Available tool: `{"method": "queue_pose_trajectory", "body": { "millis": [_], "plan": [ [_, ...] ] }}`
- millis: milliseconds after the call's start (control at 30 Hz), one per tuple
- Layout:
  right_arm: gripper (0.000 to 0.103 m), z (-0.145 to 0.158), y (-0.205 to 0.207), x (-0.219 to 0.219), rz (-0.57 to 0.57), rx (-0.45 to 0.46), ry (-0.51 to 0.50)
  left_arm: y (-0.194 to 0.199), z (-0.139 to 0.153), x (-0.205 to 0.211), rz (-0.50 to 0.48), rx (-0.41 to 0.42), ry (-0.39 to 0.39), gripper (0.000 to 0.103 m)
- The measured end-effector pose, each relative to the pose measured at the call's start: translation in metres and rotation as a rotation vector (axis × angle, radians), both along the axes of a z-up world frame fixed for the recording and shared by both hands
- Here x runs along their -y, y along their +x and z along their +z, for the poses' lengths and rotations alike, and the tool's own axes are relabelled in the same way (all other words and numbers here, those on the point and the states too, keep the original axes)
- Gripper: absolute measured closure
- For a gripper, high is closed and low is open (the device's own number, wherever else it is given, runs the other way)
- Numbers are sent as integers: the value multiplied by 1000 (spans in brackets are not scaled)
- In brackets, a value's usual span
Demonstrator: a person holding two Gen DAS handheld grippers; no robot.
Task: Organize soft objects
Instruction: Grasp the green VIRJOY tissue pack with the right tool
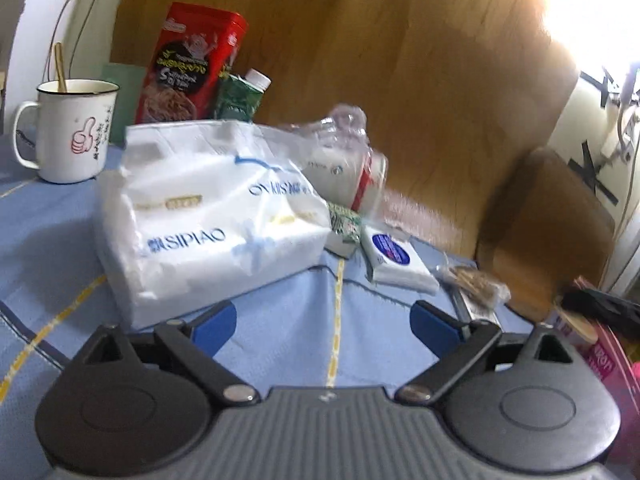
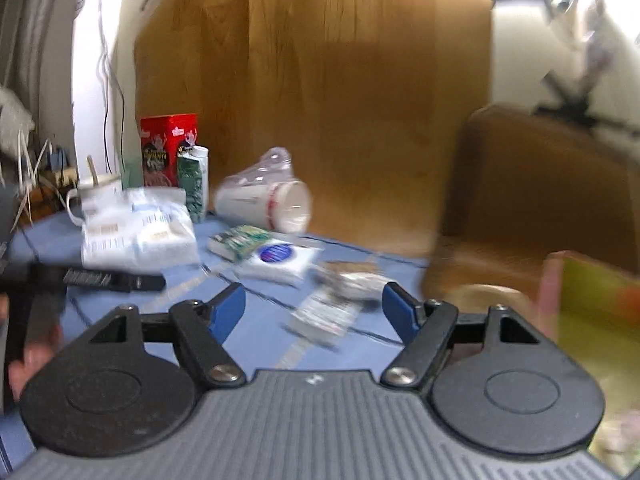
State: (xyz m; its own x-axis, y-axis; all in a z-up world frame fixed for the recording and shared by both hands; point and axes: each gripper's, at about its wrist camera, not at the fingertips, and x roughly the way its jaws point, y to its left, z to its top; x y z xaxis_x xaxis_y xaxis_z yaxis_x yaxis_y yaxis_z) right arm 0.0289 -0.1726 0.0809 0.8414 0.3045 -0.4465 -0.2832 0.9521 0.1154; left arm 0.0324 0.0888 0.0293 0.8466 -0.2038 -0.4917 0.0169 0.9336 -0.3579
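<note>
Both claws tilt down over the blue cloth [image 1: 280, 344] — left claw [image 1: 324, 320] and right claw [image 2: 314, 308] apart, empty.

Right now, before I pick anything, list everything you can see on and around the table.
tissue pack: one, white, near left on the cloth
mug: one, white, far left, stick inside
red box: one, upright at the back
green carton: one, beside the red box
cups: one white stack lying in clear plastic, behind the small packs
green pack: one, centre
small pack: one, white with blue oval, right of the green pack
sachets: a blurred few, near right
cloth: one, blue
pink box: one, far right
left tool: open, empty
right tool: open, empty
</note>
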Motion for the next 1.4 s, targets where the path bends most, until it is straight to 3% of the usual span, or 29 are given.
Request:
{"method": "queue_pose_trajectory", "body": {
  "millis": [167, 367, 500, 633, 767, 967, 1400],
  "plan": [
    [26, -5, 94, -51, -24, -134, 128, 1, 0, 0, -20, 5, -8, 5],
    [20, -29, 183, -108, -21, -232, 6, 1, -4, 3, -38, -19, -25, 5],
    [14, -46, 208, -125, -1, -267, -54, 3, -4, 5, -53, -31, -23, 4],
    [3, -60, 211, -137, 21, -249, -112, 2, -4, 5, -60, -37, -18, 4],
    [3, -64, 224, -114, 33, -370, 9, 3, -5, 3, -52, -47, -29, 4],
    [18, -52, 213, -96, 76, -431, 20, 3, -5, 0, -38, -44, -36, 4],
    [20, -35, 124, -56, 164, -401, 1, -4, 2, -12, 20, 18, -48, 2]
  ]
}}
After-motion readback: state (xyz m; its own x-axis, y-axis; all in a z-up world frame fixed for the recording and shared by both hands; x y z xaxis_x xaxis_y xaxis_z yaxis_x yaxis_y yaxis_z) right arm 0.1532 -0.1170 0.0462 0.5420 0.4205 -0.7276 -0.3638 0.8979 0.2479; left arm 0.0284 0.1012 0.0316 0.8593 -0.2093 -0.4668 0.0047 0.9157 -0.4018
